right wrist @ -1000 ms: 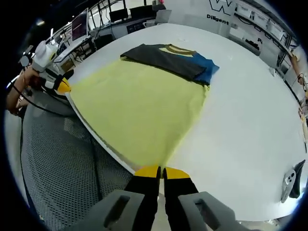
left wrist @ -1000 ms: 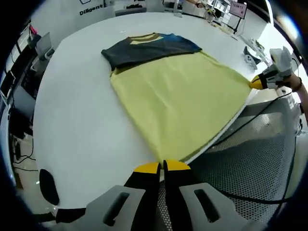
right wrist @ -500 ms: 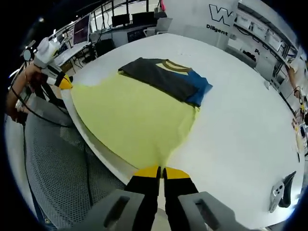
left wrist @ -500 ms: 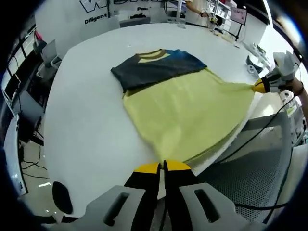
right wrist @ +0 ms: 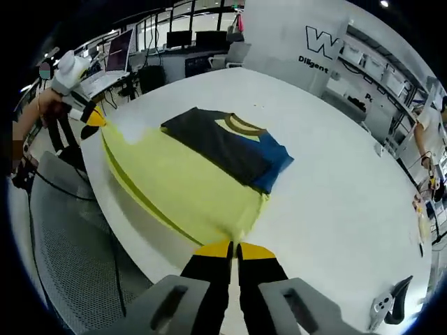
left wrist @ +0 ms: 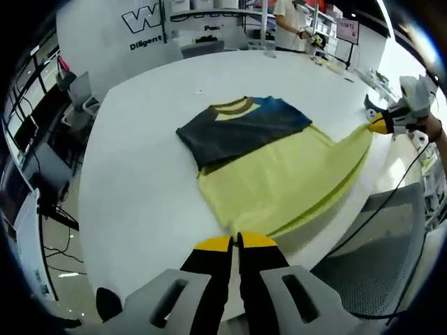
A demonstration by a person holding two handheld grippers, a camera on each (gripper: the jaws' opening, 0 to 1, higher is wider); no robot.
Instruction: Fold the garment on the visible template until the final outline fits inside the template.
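In the left gripper view, our left claw sits at the bottom centre, jaws pinched narrow on one hem corner of the shirt. The shirt lies mid-frame on the white worktop, its dark folded top towards the upper centre and its yellow body running down to us. At the right edge our right claw grips the other hem corner, so the hem hangs taut between us, lifted off the worktop, ready, we judge, to fold over the dark part.

The right gripper view shows the left claw at the upper left and the right claw closed on the cloth at bottom centre. It also shows an office chair at lower left. We cannot make out any template outline in either view.
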